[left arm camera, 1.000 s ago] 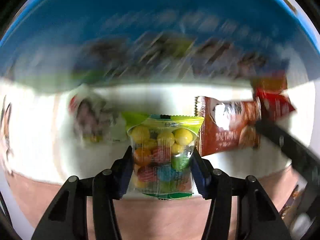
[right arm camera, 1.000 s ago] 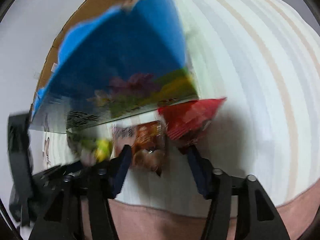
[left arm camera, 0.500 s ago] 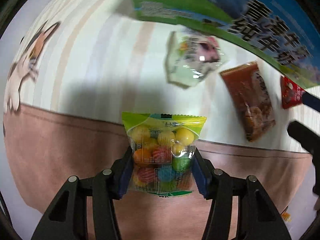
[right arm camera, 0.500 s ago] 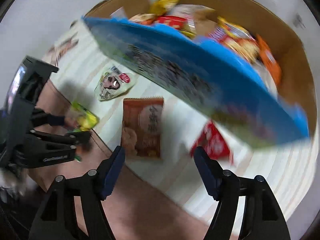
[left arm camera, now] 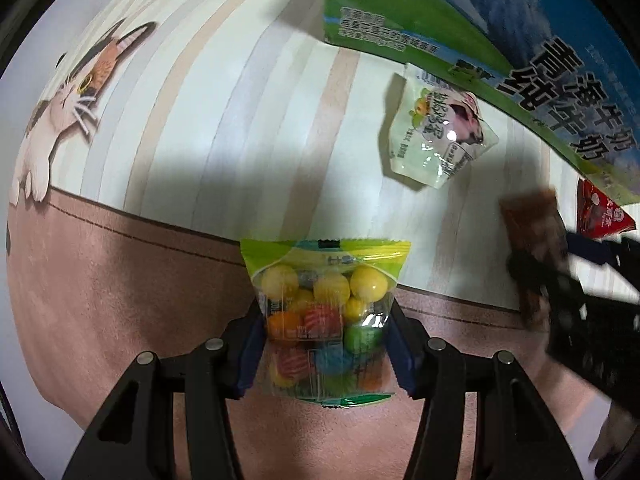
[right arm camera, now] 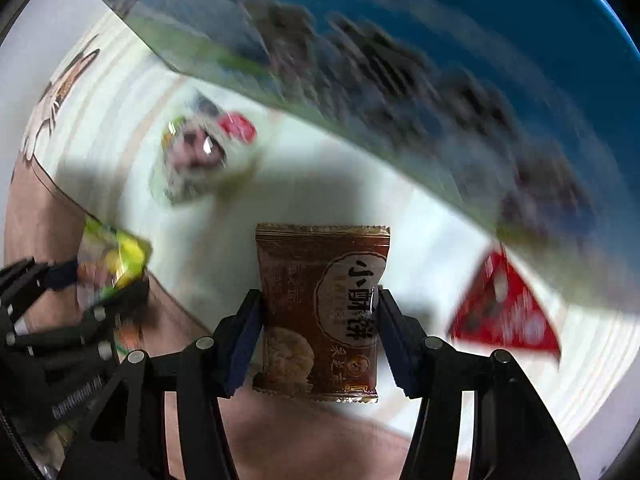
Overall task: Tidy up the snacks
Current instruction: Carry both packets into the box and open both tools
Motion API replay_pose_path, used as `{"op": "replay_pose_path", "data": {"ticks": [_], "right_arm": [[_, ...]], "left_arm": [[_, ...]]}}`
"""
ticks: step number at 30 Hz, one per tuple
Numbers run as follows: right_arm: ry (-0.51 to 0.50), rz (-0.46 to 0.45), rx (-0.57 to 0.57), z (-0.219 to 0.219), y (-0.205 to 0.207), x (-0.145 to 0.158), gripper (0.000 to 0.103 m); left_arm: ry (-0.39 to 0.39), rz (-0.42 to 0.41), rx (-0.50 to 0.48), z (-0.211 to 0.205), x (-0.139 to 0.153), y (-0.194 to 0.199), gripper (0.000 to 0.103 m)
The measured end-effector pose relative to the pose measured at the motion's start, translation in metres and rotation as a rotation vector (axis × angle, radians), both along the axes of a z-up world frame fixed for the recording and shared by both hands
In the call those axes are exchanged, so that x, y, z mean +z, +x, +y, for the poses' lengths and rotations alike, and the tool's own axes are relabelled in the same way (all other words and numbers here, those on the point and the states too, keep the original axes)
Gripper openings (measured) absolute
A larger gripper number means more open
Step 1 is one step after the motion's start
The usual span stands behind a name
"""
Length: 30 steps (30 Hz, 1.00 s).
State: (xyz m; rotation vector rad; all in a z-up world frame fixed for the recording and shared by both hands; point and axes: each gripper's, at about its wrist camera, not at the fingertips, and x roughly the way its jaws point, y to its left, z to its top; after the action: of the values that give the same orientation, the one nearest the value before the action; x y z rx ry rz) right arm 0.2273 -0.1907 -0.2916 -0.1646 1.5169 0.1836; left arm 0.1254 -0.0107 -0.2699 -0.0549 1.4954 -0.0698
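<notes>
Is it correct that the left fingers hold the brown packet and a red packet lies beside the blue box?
No. The left fingers hold the candy bag, as the left wrist view shows; the brown packet sits between the right fingers. The red packet does lie beside the blue box.

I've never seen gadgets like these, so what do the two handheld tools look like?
Both look alike. The left tool and right tool are matte black plastic frames with triangular cut-outs, silver round pins at the joints, and dark blue pads lining their two fingers. No cables or sleeves show.
</notes>
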Motion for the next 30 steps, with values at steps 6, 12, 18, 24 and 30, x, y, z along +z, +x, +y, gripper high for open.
{"op": "replay_pose_path", "data": {"ticks": [6,12,18,24,30], "right_arm": [[0.097,0.03,-0.317,-0.082,-0.042,0.0,0.059],[0.197,0.062,-0.506,-0.121,-0.064,-0.007,0.06],[0.238,0.059,-0.545,-0.132,-0.048,-0.012,0.072],[0.216,0.06,-0.521,-0.121,-0.057,-0.016,0.072],[0.189,0.074,-0.503,-0.11,-0.05,-0.017,0.082]], "left_arm": [[0.005,-0.002,-0.079,-0.031,0.011,0.006,0.052],[0.025,0.006,-0.183,-0.066,0.007,-0.004,0.052],[0.048,0.018,-0.204,-0.075,-0.006,0.002,0.053],[0.06,0.017,-0.206,-0.084,-0.011,0.014,0.053],[0.052,0.019,-0.208,-0.083,-0.028,0.0,0.053]]}}
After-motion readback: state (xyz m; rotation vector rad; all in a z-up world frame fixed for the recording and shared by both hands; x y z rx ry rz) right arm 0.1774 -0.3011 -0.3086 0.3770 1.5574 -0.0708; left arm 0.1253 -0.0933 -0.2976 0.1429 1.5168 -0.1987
